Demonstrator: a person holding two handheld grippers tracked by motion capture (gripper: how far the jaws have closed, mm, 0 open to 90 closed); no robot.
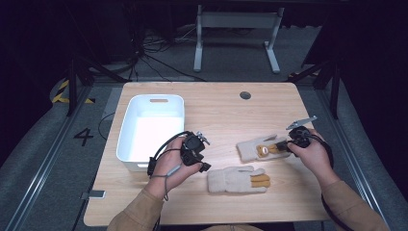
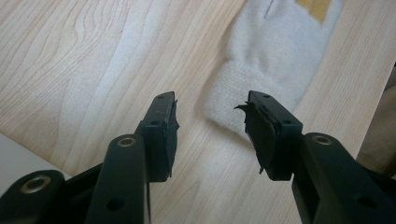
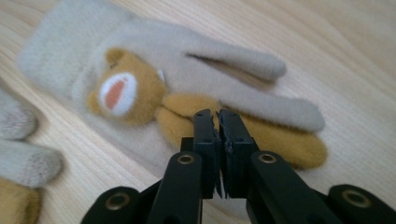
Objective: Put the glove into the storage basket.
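Two cream knit gloves lie on the wooden table (image 1: 221,108). The farther glove (image 1: 255,150) has a brown bear face (image 3: 119,95) and mustard fingers. My right gripper (image 1: 283,147) points at its finger end. In the right gripper view its tips (image 3: 217,114) hover over a mustard finger, a thin slit between the jaws and nothing seen in it. The nearer glove (image 1: 238,180) lies flat with a mustard patch. My left gripper (image 1: 205,166) stands open just left of that glove's cuff (image 2: 275,51), its jaws (image 2: 210,105) wide apart over bare wood.
A white plastic bin (image 1: 126,120) stands at the table's left, right beside my left hand. A round cable port (image 1: 245,95) is set in the far side of the table. Fingertips of the nearer glove (image 3: 18,163) lie at the left edge of the right gripper view.
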